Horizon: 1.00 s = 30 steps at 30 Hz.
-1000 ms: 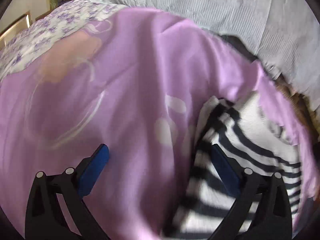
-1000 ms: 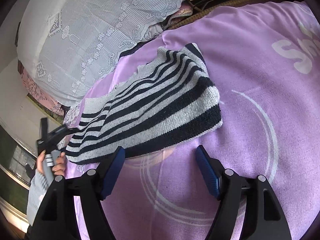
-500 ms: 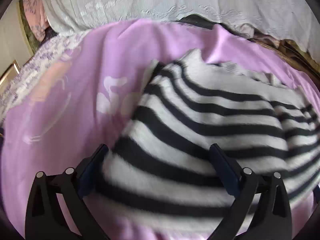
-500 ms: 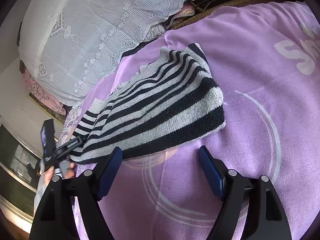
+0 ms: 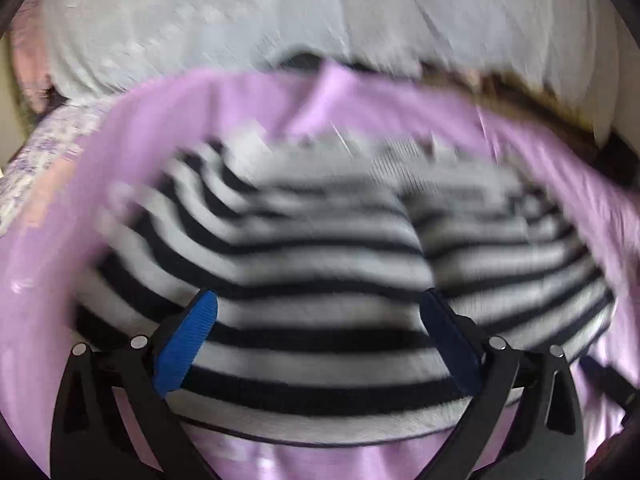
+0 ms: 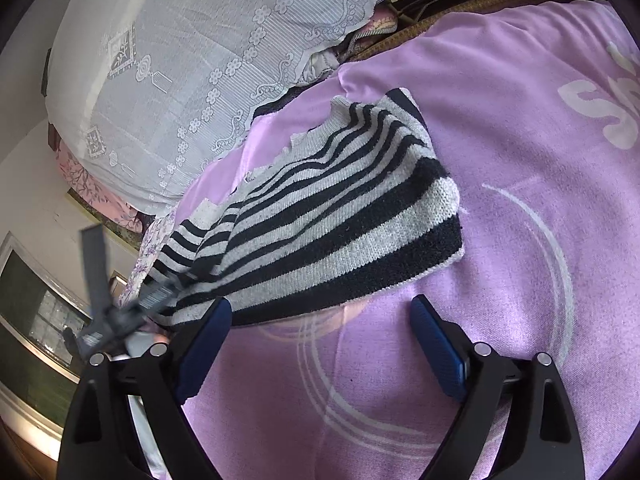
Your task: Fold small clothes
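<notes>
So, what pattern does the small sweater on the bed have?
Black and grey-white horizontal stripes; the sweater shows most clearly in the right wrist view.

The striped sweater [image 6: 320,216] is a small knitted garment with black and light grey bands. It lies on the purple blanket [image 6: 500,120], folded over itself, its thick hem band facing near and its thin stripes bunched at the far side.
</notes>
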Each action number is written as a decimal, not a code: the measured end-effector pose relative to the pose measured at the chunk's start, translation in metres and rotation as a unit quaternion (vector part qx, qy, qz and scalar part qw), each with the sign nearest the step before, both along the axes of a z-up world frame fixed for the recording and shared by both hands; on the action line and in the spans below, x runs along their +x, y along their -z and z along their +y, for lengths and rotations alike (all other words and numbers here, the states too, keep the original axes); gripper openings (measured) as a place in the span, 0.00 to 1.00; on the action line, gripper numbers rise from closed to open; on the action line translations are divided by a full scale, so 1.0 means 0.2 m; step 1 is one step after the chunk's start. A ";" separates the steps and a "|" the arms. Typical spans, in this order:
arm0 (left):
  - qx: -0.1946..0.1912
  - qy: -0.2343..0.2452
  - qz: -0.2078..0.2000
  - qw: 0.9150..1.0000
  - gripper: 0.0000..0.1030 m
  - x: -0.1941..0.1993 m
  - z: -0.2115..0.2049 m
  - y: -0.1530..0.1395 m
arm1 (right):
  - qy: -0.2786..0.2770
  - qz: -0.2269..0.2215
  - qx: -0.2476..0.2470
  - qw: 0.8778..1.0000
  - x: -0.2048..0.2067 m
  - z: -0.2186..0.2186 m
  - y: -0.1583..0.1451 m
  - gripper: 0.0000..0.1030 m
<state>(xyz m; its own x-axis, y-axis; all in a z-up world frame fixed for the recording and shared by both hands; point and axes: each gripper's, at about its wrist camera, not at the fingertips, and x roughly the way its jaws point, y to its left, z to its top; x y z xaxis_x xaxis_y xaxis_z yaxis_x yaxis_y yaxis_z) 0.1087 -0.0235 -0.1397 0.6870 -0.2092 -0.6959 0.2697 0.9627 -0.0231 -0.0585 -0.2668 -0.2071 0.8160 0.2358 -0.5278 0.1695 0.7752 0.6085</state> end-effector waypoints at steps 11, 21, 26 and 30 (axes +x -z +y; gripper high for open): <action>-0.039 -0.014 0.021 0.999 0.89 0.00 0.21 -0.11 | 0.012 -0.004 0.022 1.000 0.00 -0.02 0.00 0.88; -0.087 -0.035 0.126 0.987 0.95 -0.01 0.01 0.09 | 0.211 0.050 0.200 0.955 0.24 -0.16 0.01 0.94; 0.000 -0.023 0.054 0.998 0.95 -0.07 -0.09 0.12 | 0.245 0.004 0.128 0.961 0.25 -0.06 0.01 0.93; -0.046 -0.025 0.048 0.997 0.95 -0.06 -0.03 0.07 | 0.228 -0.001 0.067 0.971 0.30 -0.04 -0.01 0.93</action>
<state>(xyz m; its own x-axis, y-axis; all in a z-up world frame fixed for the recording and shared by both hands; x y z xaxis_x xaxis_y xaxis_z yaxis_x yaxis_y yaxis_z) 0.0963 -0.0286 -0.1529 0.6285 -0.2423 -0.7391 0.2144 0.9674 -0.1349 0.0010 -0.2742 -0.2058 0.8523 -0.0839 -0.5162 0.4762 0.5326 0.6997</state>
